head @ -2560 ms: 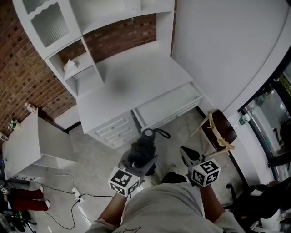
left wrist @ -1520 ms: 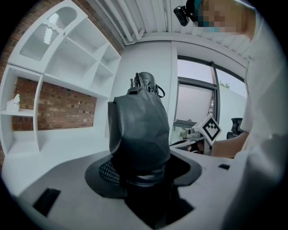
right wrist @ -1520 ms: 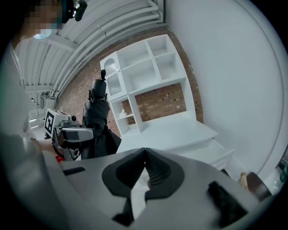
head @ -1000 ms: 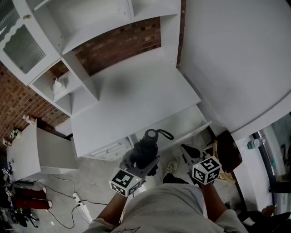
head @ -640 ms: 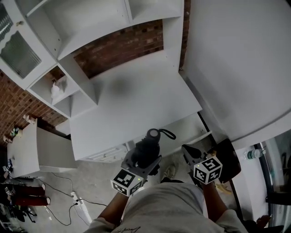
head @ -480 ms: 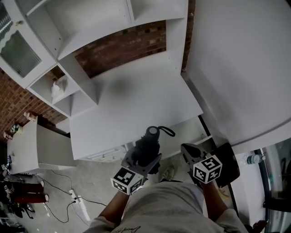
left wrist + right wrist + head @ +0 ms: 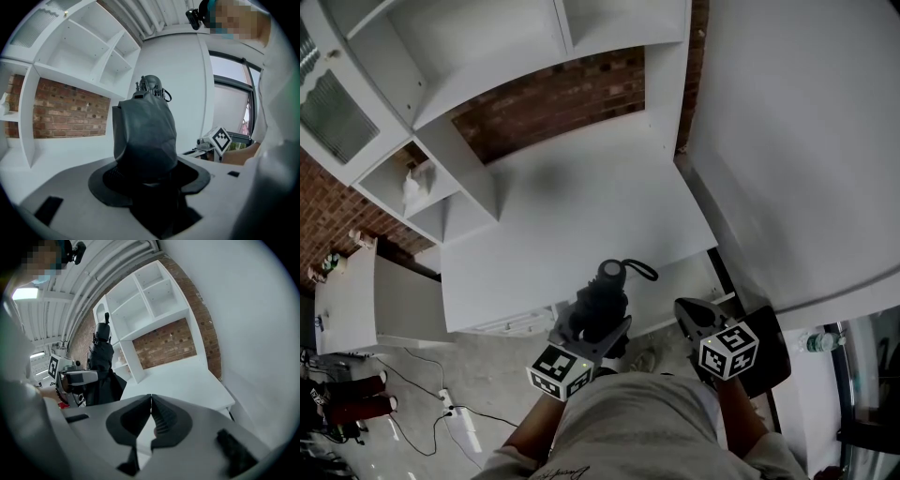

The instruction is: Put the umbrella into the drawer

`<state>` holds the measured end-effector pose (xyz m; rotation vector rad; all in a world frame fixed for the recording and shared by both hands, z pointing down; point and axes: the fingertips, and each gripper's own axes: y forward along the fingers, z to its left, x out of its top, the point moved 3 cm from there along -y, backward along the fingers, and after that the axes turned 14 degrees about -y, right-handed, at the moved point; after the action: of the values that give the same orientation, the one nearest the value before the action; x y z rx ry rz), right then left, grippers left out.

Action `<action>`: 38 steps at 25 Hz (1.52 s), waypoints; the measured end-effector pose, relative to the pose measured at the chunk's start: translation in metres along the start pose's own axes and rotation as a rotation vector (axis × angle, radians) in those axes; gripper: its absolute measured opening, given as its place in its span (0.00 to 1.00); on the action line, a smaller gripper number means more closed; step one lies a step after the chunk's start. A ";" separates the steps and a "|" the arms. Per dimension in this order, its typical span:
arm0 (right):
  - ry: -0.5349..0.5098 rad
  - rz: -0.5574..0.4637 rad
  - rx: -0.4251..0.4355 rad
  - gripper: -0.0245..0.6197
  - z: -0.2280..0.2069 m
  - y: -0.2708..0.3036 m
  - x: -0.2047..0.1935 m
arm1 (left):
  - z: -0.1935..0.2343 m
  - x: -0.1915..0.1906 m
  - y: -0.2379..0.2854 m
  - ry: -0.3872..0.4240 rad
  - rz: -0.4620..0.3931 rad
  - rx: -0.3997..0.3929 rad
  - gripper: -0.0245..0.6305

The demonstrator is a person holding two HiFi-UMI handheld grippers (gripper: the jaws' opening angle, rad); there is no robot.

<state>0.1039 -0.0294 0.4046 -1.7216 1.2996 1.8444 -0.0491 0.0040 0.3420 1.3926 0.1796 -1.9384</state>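
The folded black umbrella (image 7: 602,302) stands upright in my left gripper (image 7: 594,334), whose jaws are shut on its lower body; its handle and strap point toward the desk. In the left gripper view the umbrella (image 7: 145,136) fills the space between the jaws. My right gripper (image 7: 691,315) hangs beside it, shut with nothing held; the right gripper view shows its pads (image 7: 159,414) meeting at the tips. The open white drawer (image 7: 677,285) shows just under the desk top's (image 7: 572,225) front edge, ahead of both grippers.
White shelves (image 7: 441,56) rise behind the desk against a brick wall. A white wall (image 7: 797,141) closes the right side. A dark chair seat (image 7: 776,339) stands right of my right gripper. A low white cabinet (image 7: 347,300) and floor cables (image 7: 450,412) are at the left.
Both grippers and the umbrella have come closer to the desk. The desk top's front edge now covers more of the open drawer. Neither gripper's jaws have changed.
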 end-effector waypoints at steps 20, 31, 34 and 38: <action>0.061 0.026 -0.073 0.08 0.007 0.015 0.002 | 0.036 0.012 0.006 0.044 0.067 -0.027 0.45; 0.090 0.071 -0.108 0.08 -0.002 0.030 -0.006 | 0.062 0.002 0.031 0.063 0.138 -0.053 0.45; 0.101 0.084 -0.113 0.08 -0.003 0.032 -0.013 | 0.068 -0.007 0.039 0.073 0.166 -0.054 0.45; 0.127 0.107 -0.106 0.08 -0.004 0.036 -0.024 | 0.076 -0.022 0.046 0.074 0.212 -0.048 0.45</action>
<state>0.0853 -0.0435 0.4417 -1.8851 1.3904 1.9223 -0.0754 -0.0562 0.4053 1.3945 0.1073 -1.6997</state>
